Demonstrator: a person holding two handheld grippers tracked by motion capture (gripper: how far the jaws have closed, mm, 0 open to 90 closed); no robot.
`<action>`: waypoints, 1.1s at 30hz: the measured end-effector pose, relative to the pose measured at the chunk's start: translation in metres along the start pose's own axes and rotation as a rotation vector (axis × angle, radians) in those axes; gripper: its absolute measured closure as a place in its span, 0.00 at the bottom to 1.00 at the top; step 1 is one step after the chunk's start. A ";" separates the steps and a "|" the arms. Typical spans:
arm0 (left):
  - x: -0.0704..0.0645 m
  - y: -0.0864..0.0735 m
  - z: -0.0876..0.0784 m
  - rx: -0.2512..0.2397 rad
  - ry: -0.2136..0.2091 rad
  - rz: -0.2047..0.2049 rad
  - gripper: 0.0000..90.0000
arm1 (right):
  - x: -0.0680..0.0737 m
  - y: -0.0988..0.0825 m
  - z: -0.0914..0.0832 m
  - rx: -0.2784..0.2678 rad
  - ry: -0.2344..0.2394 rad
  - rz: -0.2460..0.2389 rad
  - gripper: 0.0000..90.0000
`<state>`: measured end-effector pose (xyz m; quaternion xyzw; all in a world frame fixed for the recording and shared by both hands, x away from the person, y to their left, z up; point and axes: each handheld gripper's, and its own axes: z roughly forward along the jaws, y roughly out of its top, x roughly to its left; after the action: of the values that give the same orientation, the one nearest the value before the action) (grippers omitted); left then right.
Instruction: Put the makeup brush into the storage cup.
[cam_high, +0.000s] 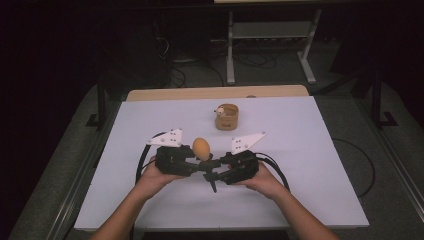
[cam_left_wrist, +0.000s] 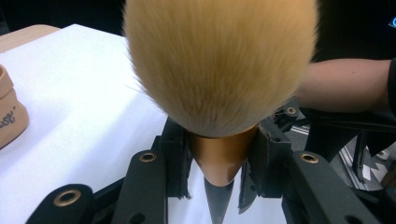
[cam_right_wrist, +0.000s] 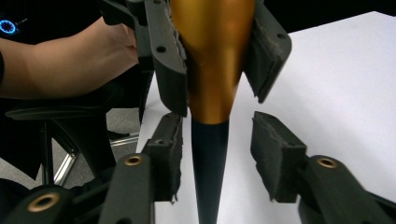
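The makeup brush (cam_left_wrist: 219, 70) stands above the counter (cam_high: 300, 165), its stiff, slick gold ferrule pinched between the left gripper (cam_high: 197, 159) jaws. The right gripper (cam_high: 216, 172) jaws stand spread around the dark tapered handle, the better hold; the bristles are soft.

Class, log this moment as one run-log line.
left gripper: shut on brush ferrule | right gripper: open around brush handle | holder: behind

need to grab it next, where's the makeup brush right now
In the high view the makeup brush is at the table's near middle, clamped by the left gripper, with the right gripper beside its dark handle.
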<state>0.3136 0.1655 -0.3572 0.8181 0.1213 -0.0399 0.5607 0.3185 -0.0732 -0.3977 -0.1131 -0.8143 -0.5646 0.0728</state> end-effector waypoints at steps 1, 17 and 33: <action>0.000 0.000 0.000 0.003 0.001 0.004 0.69 | 0.000 0.000 0.001 -0.001 0.001 0.001 0.64; 0.000 -0.001 0.001 0.009 0.004 0.009 0.69 | 0.001 -0.001 0.005 -0.016 0.028 0.001 0.80; 0.001 -0.002 -0.003 -0.020 0.033 0.005 0.57 | 0.002 0.000 0.001 -0.026 -0.010 -0.006 0.82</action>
<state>0.3138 0.1693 -0.3584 0.8134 0.1288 -0.0237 0.5667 0.3169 -0.0719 -0.3978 -0.1146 -0.8076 -0.5748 0.0655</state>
